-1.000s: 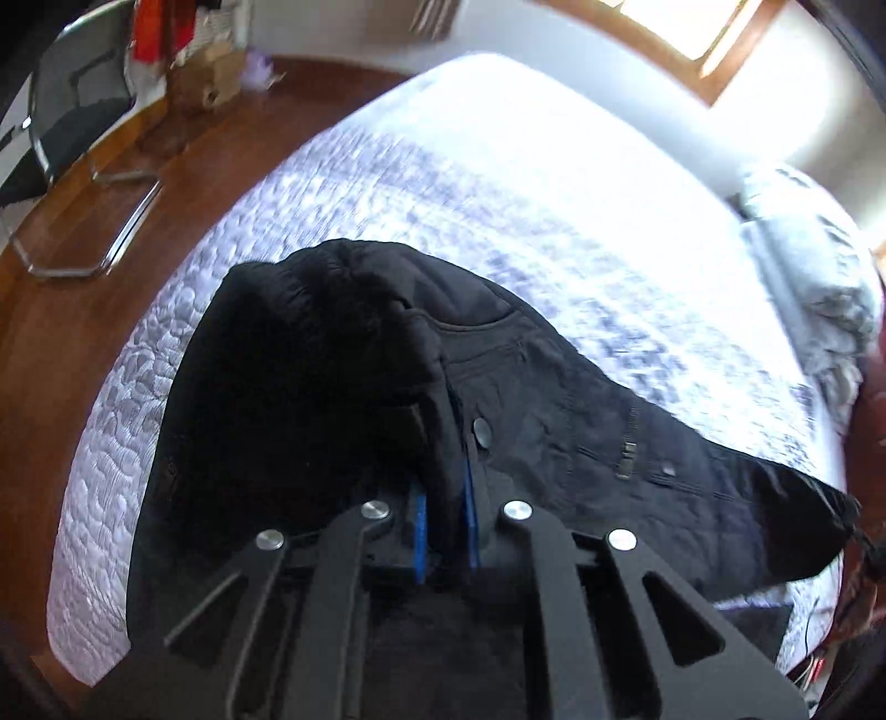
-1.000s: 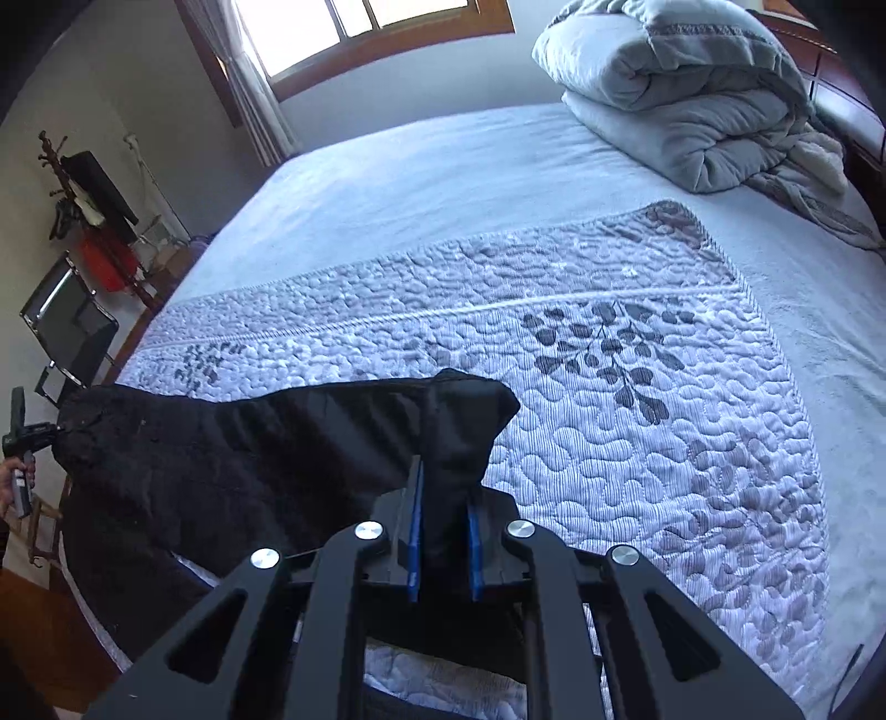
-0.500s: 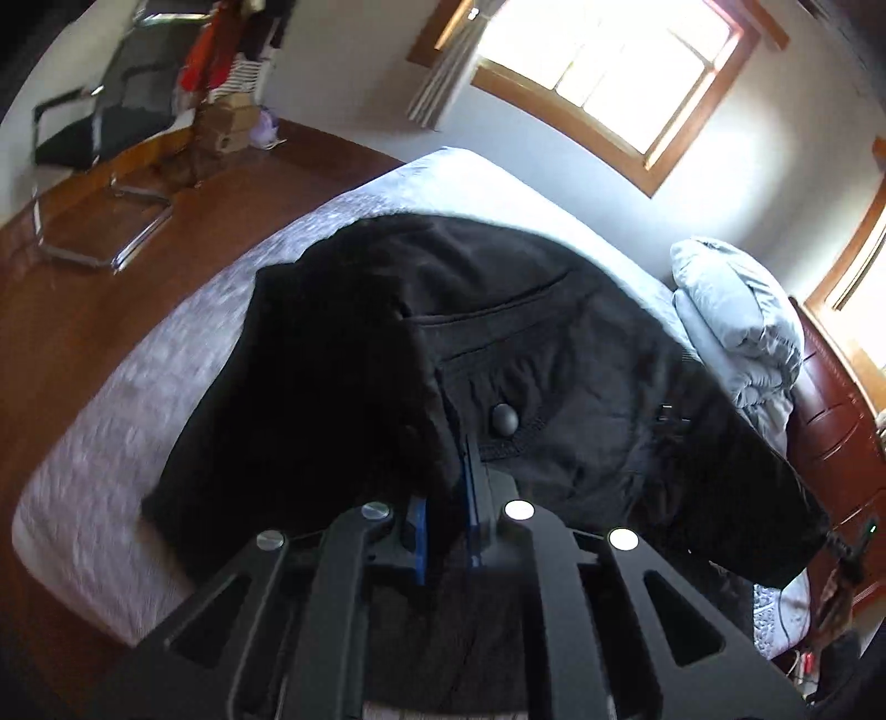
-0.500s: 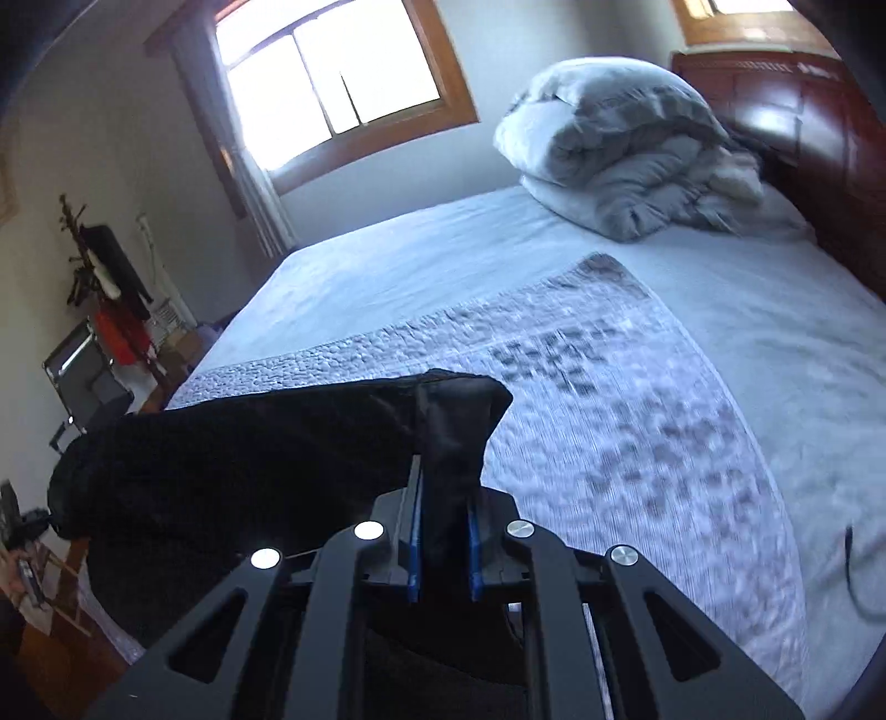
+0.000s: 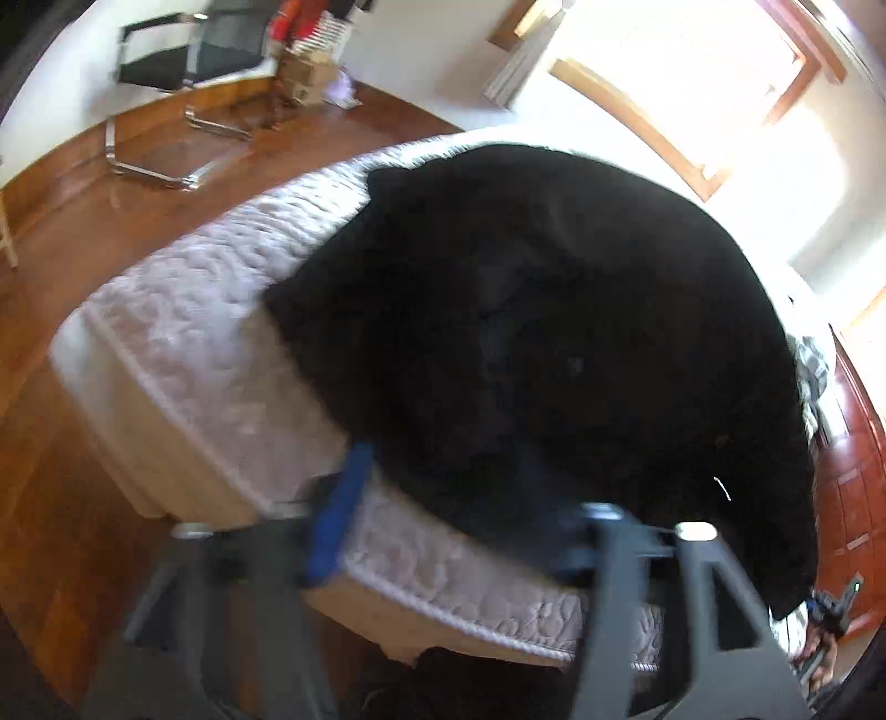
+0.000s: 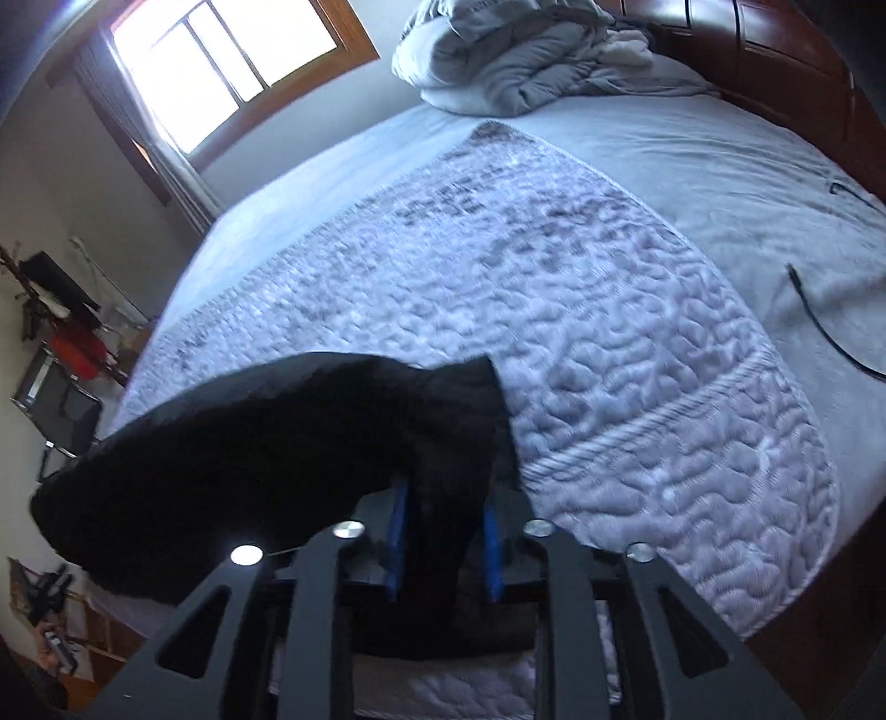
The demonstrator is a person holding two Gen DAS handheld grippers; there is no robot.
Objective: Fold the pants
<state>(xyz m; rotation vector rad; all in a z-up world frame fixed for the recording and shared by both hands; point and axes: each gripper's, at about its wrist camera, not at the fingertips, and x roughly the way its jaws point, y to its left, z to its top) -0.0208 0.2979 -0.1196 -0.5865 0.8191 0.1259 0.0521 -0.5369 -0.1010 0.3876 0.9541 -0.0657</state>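
Note:
Black pants (image 5: 542,332) hang spread above the quilted bed (image 5: 183,332), blurred by motion. My left gripper (image 5: 443,515) is opening. Its blue left pad (image 5: 338,520) stands clear of the cloth, and the pants' near edge lies loose by the dark right finger. In the right wrist view the pants (image 6: 266,454) stretch away to the left. My right gripper (image 6: 443,548) is opening too. A fold of black cloth hangs between its blue pads (image 6: 396,545), and a sliver of space shows beside it.
A crumpled grey duvet (image 6: 515,61) lies by the dark wooden headboard (image 6: 775,50). A black cable (image 6: 825,327) lies on the sheet at right. A metal-framed chair (image 5: 183,61) and boxes (image 5: 304,77) stand on the wooden floor (image 5: 66,232) left of the bed.
Both grippers, shut on the pants before, have spread their jaws. The pants have swung forward over the bed, and both hands have moved on towards the bed's edge.

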